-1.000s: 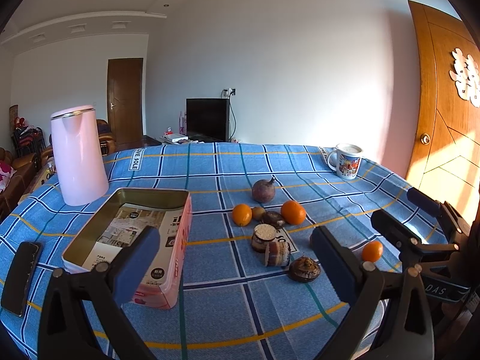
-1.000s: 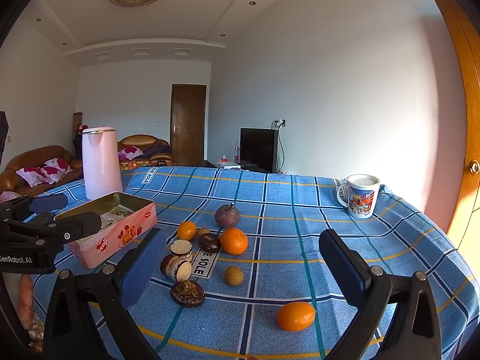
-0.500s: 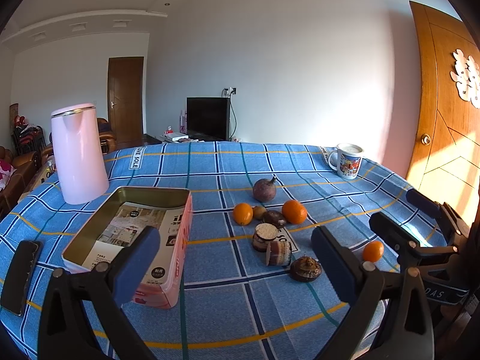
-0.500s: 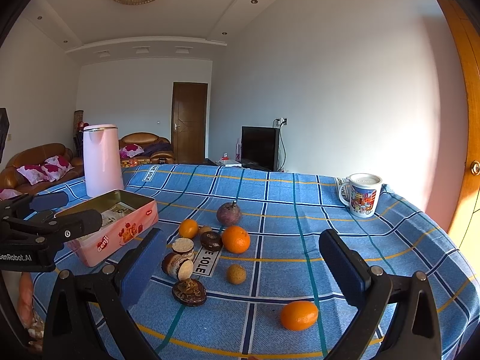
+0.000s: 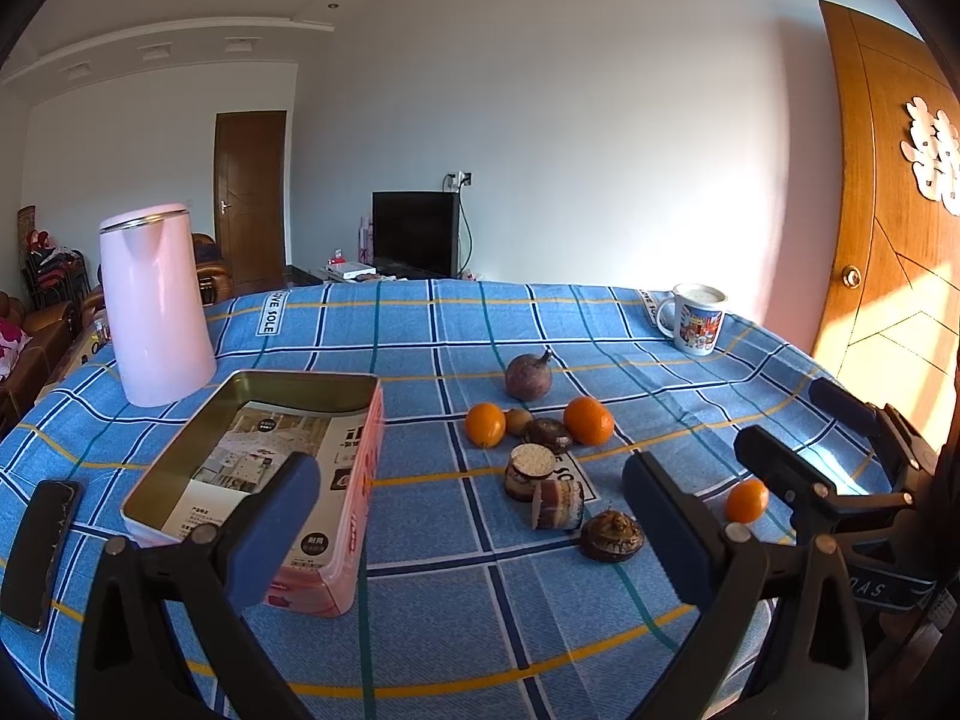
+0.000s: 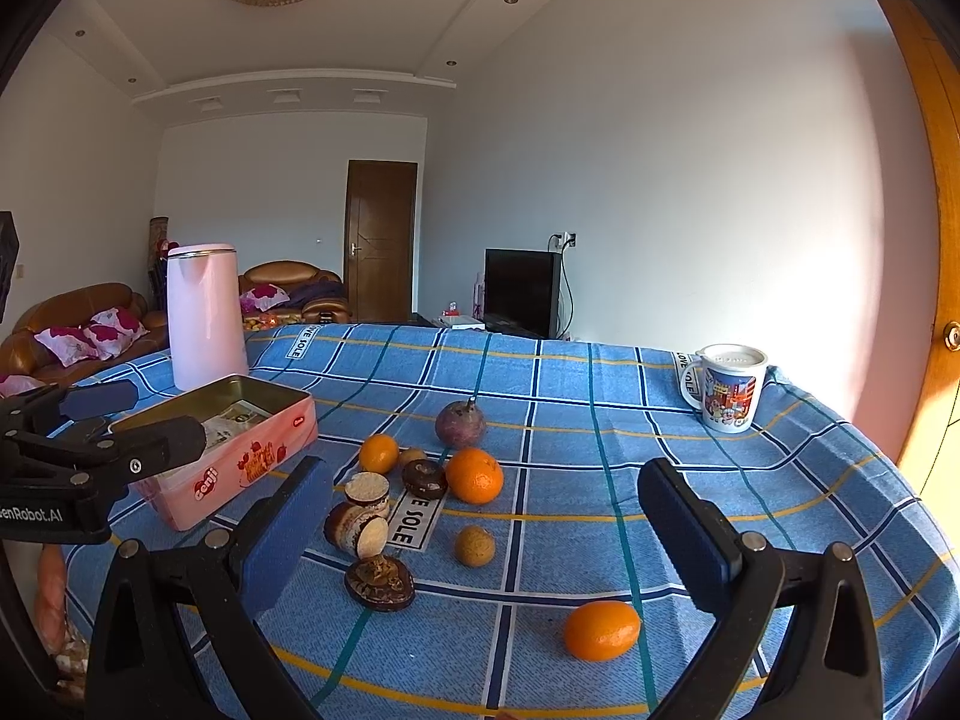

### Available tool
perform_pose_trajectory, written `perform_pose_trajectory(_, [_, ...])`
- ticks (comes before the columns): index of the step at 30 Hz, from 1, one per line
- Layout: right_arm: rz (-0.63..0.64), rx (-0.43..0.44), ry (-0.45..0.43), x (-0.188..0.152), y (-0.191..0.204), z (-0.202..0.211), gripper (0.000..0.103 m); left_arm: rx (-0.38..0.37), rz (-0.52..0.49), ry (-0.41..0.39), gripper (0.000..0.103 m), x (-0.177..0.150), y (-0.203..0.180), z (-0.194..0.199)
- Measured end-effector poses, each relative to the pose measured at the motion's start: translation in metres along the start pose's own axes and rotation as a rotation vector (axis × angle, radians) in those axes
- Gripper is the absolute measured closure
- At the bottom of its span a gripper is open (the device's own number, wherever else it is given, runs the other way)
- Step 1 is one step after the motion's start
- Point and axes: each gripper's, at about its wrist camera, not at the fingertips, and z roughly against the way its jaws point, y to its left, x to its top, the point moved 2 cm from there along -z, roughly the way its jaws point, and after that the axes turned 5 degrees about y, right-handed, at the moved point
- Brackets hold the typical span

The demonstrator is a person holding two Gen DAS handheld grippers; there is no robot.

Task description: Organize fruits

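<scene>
Both claws hover wide apart and hold nothing, with no fruit sorted yet.

Left claw (image 5: 468, 516) and right claw (image 6: 486, 528) hang above the near edge of the blue checked surface (image 5: 420, 330), touching nothing. Every fruit lies loose on the cloth: two oranges (image 6: 474, 475), a purple round fruit (image 6: 460, 423), a small brown one (image 6: 474, 546) and a lone orange (image 6: 602, 630) nearest the right claw. Left of them, the pink tin (image 5: 264, 480) holds only paper, so all the sorting appears still ahead.
</scene>
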Motion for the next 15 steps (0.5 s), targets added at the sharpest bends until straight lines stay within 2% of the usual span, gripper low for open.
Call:
perform_pose_trajectory(5, [0.001, -0.011, 0.016, -0.005, -0.005, -0.003, 0.001, -0.011, 0.005, 0.02, 0.0, -0.005, -0.001, -0.008])
perform_pose_trajectory(12, [-0.019, -0.042, 0.095, -0.036, -0.03, -0.017, 0.002, -0.098, -0.004, 0.109, 0.0, -0.026, -0.019, -0.035])
perform_pose_trajectory(15, [-0.033, -0.027, 0.131, -0.047, -0.039, -0.021, 0.015, -0.123, -0.034, 0.14, 0.001, -0.032, -0.034, -0.046])
